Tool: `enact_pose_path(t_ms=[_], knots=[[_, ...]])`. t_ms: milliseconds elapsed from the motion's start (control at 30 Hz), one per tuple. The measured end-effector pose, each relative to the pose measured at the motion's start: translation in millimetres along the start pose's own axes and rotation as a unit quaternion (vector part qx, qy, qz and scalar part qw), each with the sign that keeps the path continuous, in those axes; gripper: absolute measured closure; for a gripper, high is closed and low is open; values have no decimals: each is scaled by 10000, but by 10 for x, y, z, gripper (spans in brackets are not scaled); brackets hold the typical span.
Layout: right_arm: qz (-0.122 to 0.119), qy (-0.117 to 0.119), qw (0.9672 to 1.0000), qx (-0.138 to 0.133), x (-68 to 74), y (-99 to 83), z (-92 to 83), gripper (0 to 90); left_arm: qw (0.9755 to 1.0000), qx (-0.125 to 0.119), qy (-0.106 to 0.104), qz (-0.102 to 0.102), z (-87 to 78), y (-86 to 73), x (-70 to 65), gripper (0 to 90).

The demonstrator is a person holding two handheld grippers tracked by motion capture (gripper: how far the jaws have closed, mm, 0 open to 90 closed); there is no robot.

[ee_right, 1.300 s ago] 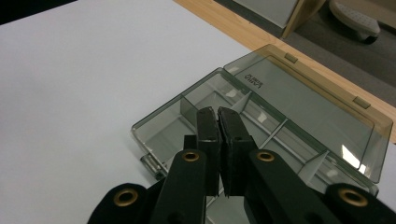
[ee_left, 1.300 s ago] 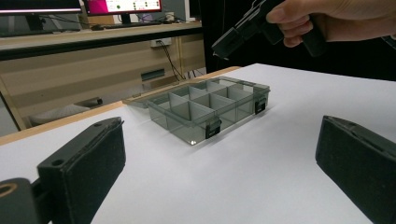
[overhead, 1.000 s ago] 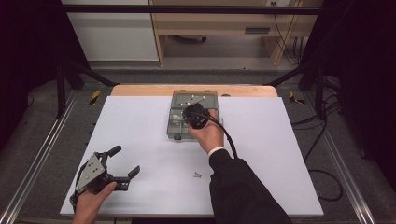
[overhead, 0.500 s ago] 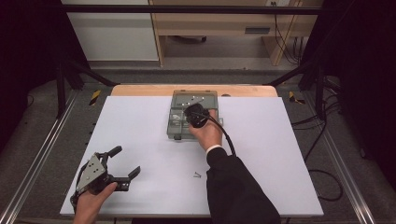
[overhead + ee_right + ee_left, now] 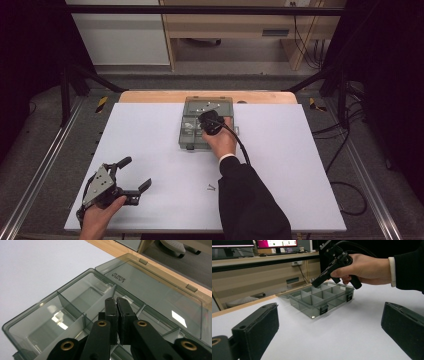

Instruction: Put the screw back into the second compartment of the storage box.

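On the white worktop [image 5: 150, 130], toward its 12 o'clock edge in the high view, sits a smoky clear plastic compartment box [image 5: 192, 132] with its lid [image 5: 160, 287] swung open and lying flat toward the wooden strip at the far edge. Dividers split the box into several compartments; the ones seen in the right gripper view look bare, with only glints of light on the floor.

The right gripper [image 5: 117, 301] is held over the box, its nose tipped down into it. Its jaws are pressed together with nothing visible between them, and their tips hang above the divider near the middle of the box; whether they touch it cannot be told. In the left gripper view the person's hand [image 5: 362, 268] is wrapped round the gripper's handle, a dark sleeve and white cuff behind it.

The left gripper [image 5: 127, 175] rests low at about 7 o'clock on the worktop, well apart from the box, its jaws standing wide open with nothing between them.

A small screw [image 5: 211, 188] lies loose on the worktop at about 6 o'clock from the box, just beside the right sleeve.
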State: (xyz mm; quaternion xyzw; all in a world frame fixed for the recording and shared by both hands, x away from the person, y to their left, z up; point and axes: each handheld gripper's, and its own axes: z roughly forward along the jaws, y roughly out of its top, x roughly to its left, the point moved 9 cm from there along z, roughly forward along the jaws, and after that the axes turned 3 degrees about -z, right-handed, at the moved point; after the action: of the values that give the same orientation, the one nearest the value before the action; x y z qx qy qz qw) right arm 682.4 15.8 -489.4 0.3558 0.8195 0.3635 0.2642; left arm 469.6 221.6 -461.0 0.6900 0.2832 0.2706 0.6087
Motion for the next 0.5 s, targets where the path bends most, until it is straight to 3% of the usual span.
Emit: enact_pose_path(t_ms=[233, 300, 367, 500], knots=[[104, -61, 9999, -6, -46, -22, 51, 852, 10000, 25, -18, 22, 3, -7, -2, 13], [225, -129, 9996, -56, -82, -18, 46, 726, 10000, 24, -22, 17, 3, -6, -3, 13], [249, -140, 9996, -85, -90, -14, 37, 713, 10000, 22, -22, 15, 3, -6, -3, 13], [261, -115, 9995, -114, -88, 24, -43, 588, 10000, 19, -20, 16, 1, -3, -2, 13]])
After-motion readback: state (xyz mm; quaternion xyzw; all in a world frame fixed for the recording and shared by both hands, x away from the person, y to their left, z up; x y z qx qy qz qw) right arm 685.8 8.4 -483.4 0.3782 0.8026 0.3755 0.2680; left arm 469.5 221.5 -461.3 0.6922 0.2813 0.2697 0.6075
